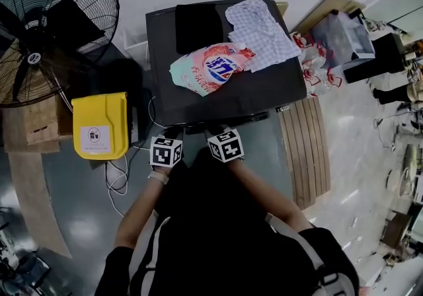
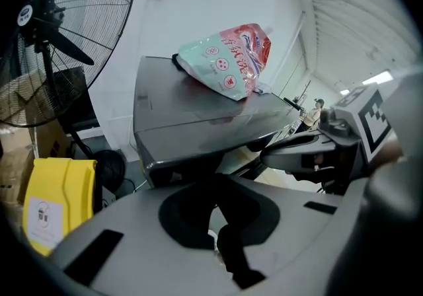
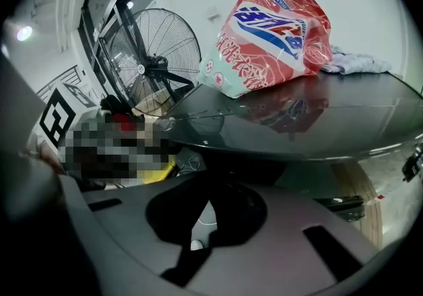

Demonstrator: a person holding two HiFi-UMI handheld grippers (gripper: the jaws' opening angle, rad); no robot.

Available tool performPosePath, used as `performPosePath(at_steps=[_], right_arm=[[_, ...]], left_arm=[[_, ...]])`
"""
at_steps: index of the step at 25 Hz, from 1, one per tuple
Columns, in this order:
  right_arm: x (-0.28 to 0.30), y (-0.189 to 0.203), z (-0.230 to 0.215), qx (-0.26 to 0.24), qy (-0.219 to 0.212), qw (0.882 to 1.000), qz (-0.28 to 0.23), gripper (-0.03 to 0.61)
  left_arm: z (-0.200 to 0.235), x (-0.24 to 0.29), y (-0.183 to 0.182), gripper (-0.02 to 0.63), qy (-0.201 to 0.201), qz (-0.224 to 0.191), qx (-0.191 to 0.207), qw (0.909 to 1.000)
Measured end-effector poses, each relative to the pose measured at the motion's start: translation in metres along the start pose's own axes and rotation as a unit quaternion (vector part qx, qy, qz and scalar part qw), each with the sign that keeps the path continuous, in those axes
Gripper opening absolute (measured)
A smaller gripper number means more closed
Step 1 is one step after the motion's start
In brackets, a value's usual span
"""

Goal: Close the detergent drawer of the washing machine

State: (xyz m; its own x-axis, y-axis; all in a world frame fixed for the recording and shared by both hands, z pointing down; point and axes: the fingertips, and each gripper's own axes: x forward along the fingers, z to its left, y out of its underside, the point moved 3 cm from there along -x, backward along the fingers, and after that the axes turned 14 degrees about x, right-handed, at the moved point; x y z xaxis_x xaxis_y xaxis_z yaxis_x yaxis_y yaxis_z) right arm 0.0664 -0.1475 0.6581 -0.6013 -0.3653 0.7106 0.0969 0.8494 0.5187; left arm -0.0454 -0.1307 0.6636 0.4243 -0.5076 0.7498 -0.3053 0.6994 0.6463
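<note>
Hovering at the near edge of the washing machine (image 1: 264, 93), the left tongs (image 1: 169, 140) and, beside them, the right tongs (image 1: 221, 137) are both fully closed and empty, seemingly poised to push. The detergent drawer, presumably on the front face below that edge, shows in no view; if it is out, it needs a level shove inward.

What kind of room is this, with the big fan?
Probably a laundry corner in a workshop or lab: a dark washing machine with a detergent bag and checked cloth on top, a big standing fan beside it.
</note>
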Motion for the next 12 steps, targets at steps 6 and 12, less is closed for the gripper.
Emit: performPosePath(at_steps=[6, 12], right_arm=[[-0.007, -0.002, 0.006, 0.001, -0.004, 1.000, -0.006, 0.015], [-0.021, -0.005, 0.033, -0.026, -0.029, 0.999, -0.013, 0.015]], left_arm=[[0.002, -0.012, -0.001, 0.011, -0.012, -0.011, -0.004, 0.9999], [0.007, -0.038, 0.003, 0.011, -0.028, -0.026, 0.002, 0.9992]])
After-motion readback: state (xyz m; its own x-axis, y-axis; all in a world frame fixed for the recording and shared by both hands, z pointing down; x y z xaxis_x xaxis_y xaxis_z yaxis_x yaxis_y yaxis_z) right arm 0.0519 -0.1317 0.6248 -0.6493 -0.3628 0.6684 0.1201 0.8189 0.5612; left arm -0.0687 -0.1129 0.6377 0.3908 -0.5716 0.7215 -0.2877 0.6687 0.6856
